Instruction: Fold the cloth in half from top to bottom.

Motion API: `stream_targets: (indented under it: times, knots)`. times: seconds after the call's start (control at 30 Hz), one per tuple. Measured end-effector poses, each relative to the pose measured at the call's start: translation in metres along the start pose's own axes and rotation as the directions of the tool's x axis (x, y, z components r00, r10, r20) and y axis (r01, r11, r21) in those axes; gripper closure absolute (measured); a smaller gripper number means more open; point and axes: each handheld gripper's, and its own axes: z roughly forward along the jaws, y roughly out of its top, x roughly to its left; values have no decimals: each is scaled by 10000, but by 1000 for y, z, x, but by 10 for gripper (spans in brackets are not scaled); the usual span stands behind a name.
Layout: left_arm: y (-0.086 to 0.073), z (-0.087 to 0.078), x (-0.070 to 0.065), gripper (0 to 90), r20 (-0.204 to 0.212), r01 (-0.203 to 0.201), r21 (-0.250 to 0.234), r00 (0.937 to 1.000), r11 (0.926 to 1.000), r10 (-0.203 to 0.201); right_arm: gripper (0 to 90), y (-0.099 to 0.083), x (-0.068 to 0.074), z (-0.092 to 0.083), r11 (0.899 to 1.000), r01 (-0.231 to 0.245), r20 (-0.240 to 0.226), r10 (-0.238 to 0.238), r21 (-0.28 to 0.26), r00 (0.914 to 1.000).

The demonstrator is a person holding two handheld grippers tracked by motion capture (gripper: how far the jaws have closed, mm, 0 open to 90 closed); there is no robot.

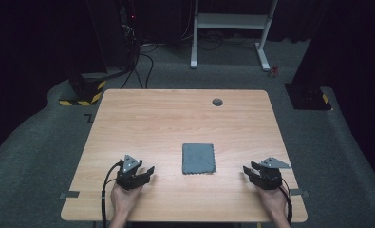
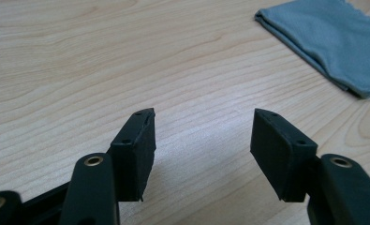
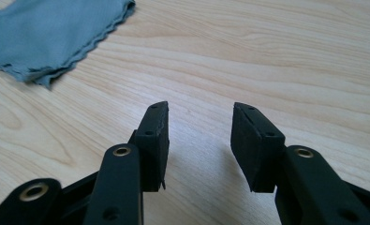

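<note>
Two grippers [image 1: 148, 171] [image 1: 248, 169] flanking folded cloth [image 1: 199, 158]

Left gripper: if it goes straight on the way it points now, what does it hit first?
Probably bare table. The left gripper has open, empty jaws aimed low over the wood. The folded grey cloth lies off to the right of that line in the left gripper view, so it looks like a miss, though depth is hard to judge.

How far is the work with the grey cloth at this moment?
Done: the grey cloth already lies folded on the table. In hand: nothing; the left gripper and the right gripper are open beside it, apart. Left: any further handling.
</note>
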Motion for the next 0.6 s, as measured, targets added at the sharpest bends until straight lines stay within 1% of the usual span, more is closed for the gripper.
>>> stream_targets:
  times: [0.1,0.17,0.2,0.27,0.3,0.37,0.4,0.43,0.6]
  knots:
    - [-1,3,0,403,-43,18,224,10000,9997,-17,557,0,-1,0,9999,-25,98,24,125,9999]
    - [-2,2,-1,401,-186,-72,201,9998,9998,76,552,0,0,1,9995,136,229,-142,269,9996]
    - [-2,3,0,401,-237,-171,291,9996,9994,178,547,0,0,2,9992,239,282,-248,307,9993]
    - [-1,5,0,392,-244,-151,528,9996,9985,164,521,1,2,4,9976,399,437,-424,565,9981]
    - [0,6,0,382,-244,-184,655,9995,9977,201,515,1,2,4,9975,403,430,-428,577,9982]
    - [0,7,-1,369,-374,-273,702,9989,9972,300,480,1,0,4,9977,304,442,-331,599,9985]
    - [1,8,-1,363,-379,-295,705,9988,9971,322,447,1,0,4,9980,154,439,-182,620,9989]
    - [1,8,-1,359,-363,-305,712,9988,9970,332,429,1,-1,4,9978,130,460,-159,643,9988]
    - [0,8,-2,324,-334,-267,733,9990,9970,292,415,1,0,4,9977,133,497,-166,665,9986]
